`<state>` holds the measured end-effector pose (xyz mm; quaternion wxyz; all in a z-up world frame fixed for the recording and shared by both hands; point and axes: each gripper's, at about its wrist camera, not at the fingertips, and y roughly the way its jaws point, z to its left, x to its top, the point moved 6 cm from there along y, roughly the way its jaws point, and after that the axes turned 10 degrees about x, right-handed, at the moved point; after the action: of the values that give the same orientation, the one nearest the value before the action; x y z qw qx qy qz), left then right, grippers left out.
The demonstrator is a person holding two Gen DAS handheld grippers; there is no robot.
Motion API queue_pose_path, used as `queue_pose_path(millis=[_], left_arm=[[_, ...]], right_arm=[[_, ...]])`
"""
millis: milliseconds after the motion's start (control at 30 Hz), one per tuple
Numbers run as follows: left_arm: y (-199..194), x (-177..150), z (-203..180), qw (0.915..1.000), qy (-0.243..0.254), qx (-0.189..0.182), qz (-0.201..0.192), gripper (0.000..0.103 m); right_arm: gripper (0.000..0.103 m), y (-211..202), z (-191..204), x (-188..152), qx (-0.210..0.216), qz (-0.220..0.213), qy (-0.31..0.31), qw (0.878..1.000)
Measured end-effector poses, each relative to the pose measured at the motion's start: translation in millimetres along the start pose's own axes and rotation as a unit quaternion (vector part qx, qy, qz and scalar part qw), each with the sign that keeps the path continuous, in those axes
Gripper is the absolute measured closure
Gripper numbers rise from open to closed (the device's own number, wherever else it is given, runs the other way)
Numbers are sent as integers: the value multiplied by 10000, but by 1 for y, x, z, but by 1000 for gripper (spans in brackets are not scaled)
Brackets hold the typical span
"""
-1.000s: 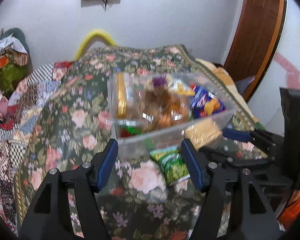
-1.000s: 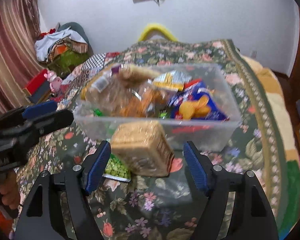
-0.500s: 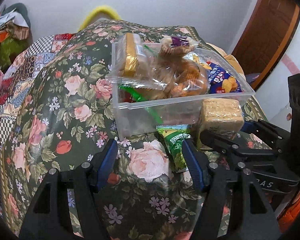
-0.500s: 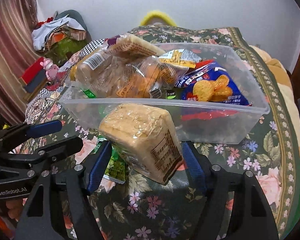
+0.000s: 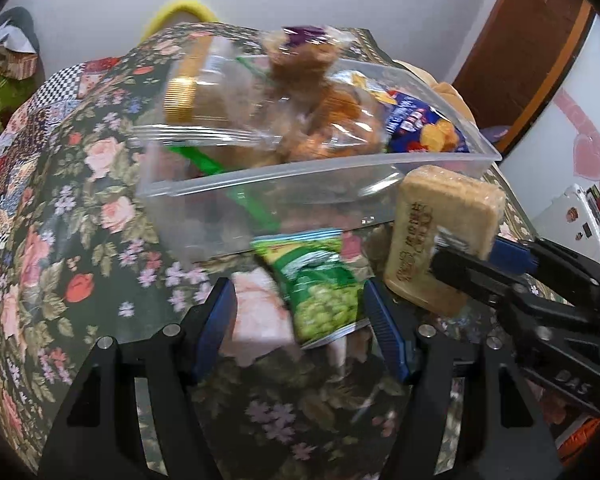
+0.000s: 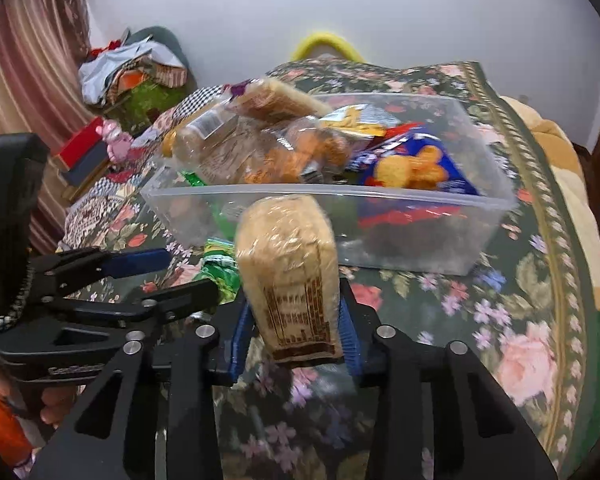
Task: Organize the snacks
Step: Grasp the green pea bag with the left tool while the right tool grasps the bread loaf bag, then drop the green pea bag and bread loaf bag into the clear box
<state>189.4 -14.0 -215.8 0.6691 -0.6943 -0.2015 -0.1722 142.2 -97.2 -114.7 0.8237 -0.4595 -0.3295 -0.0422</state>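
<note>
With the clear-wrapped tan cracker block (image 6: 288, 272) just clamped in the right hand-held gripper (image 6: 294, 336), it should be lifted clear over the transparent plastic bin's (image 6: 496, 204) rim while the half-open, empty left hand-held gripper (image 5: 300, 336) straddles the green pea packet (image 5: 320, 284).

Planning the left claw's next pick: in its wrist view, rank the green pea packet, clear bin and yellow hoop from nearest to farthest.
1. Green pea packet, between the open left claw's tips.
2. Clear bin, just behind the packet.
3. Yellow hoop, by the far wall.

Little legible. Raised letters "DAS" on my right gripper (image 5: 496, 264), at 4 o'clock in left view. Brown print on my cracker pack (image 6: 290, 276) and white lettering on blue chip bag (image 6: 416, 168) too blurred to read.
</note>
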Motion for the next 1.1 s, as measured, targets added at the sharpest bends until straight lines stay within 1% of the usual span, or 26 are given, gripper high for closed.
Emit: queue_pose_path(millis=[200,300,333,367,400,433,567,667,733,967,1100], left_arm=[[24,3,-14,9998,56,41,196,37],[27,3,-18,9997,127,163,123,37],[26,3,-19,9997,141,184,70,42],[26,1,-20,9996,176,198,38,53],[24,0,-21,9993,239,289,-4,57],[23,-1,-22,9992,269,306,-23,60],[11,-10,-25,9994,301,176,-17,62],[-2,-10,-23,9993,299,163,-138,62],[-17,-8,-24,9991,274,123,-287,62],[-55,27,-18,9966,199,-36,-802,62],[-59,49,-17,9953,138,-101,-957,62]], right_arm=[[70,-19,-12,-3,-143,-155,162,9996],[70,-24,-15,-3,-235,-235,178,9993],[70,-26,-16,-2,-243,-255,196,9992],[70,-28,-17,-1,-232,-283,231,9991],[70,-29,-19,0,-224,-311,263,9989],[70,-30,-19,1,-229,-335,279,9988],[70,-37,-19,5,-286,-459,252,9982],[70,-42,-17,9,-286,-546,209,9979],[70,-46,-16,13,-284,-610,190,9976],[70,-60,-14,32,-276,-881,110,9957],[70,-63,-14,48,-298,-1047,68,9940]])
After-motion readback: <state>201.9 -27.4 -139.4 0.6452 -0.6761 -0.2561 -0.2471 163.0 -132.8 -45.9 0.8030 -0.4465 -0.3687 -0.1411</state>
